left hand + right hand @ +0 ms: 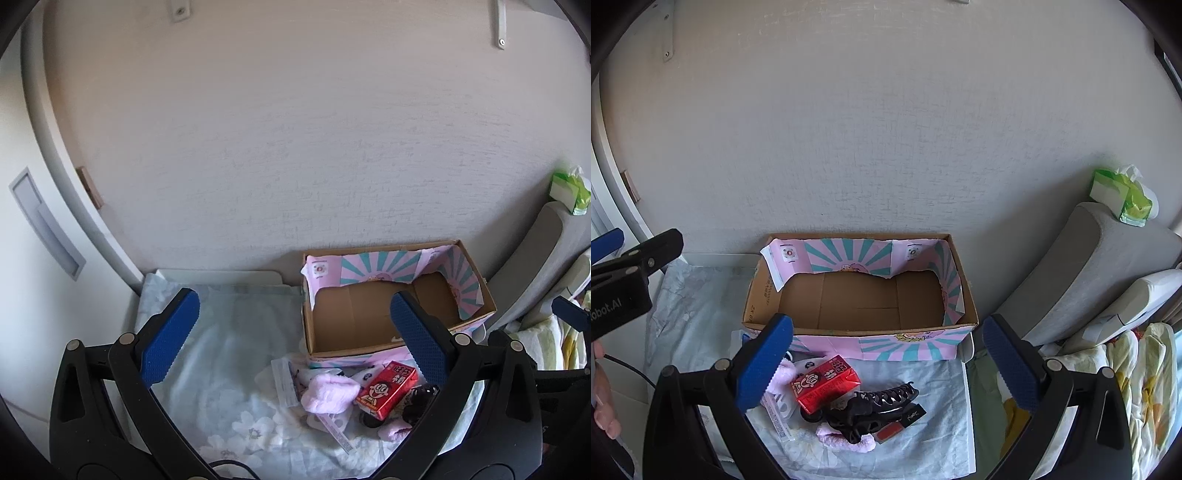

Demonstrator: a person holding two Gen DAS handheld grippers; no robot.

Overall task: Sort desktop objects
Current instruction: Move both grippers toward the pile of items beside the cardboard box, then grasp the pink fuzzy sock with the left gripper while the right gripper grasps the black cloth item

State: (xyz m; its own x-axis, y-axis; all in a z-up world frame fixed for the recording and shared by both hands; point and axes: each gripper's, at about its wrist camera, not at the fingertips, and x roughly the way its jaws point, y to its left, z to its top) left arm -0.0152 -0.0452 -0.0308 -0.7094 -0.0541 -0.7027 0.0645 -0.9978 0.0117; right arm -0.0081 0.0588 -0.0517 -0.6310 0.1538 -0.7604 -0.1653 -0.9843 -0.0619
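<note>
Where black hair claw (882, 404) overlaps, pink cloth (846, 441) half hidden

Premises: a home, most likely a bedroom. Evidence: a floral cloth (916, 376) covers the small table, grey cushions (1082, 273) and patterned bedding (1145, 380) lie alongside, a tissue pack (1123, 195) rests on top, textured wallpaper (886, 129) behind.

Soft daylight, brighter at right; heavy fisheye bending, dark corners.
</note>
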